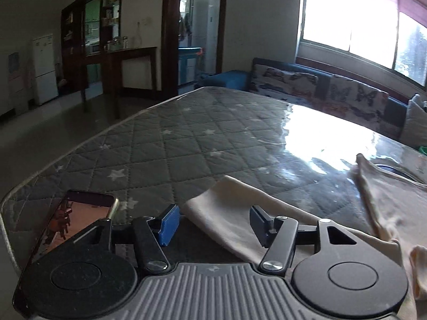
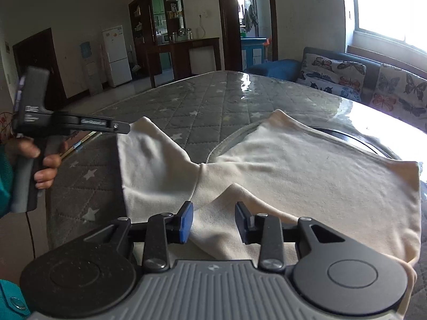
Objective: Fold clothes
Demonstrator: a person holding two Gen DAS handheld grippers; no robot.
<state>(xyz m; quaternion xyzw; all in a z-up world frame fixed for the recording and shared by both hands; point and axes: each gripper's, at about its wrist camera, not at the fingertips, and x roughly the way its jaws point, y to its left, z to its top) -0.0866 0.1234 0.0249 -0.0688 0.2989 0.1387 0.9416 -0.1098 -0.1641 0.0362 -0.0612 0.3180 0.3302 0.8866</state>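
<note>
A cream garment (image 2: 293,176) lies spread on the grey star-quilted table (image 2: 165,101), one sleeve (image 2: 149,160) stretched out to the left. My right gripper (image 2: 215,221) hangs low over the garment's near edge. Its jaws stand apart with a raised fold of cloth between them, and the pads do not press on it. My left gripper (image 1: 214,224) is open wide over the end of that sleeve (image 1: 232,213), which lies flat under it. In the right wrist view a hand (image 2: 45,165) holds the left gripper (image 2: 125,128) side-on, with its tip at the sleeve's far corner.
A phone (image 1: 80,218) lies by the table's near left corner, beside the left gripper. A dark round disc (image 2: 347,136) sits partly under the garment's far side. A sofa with butterfly cushions (image 2: 333,74) runs along the far right under the window.
</note>
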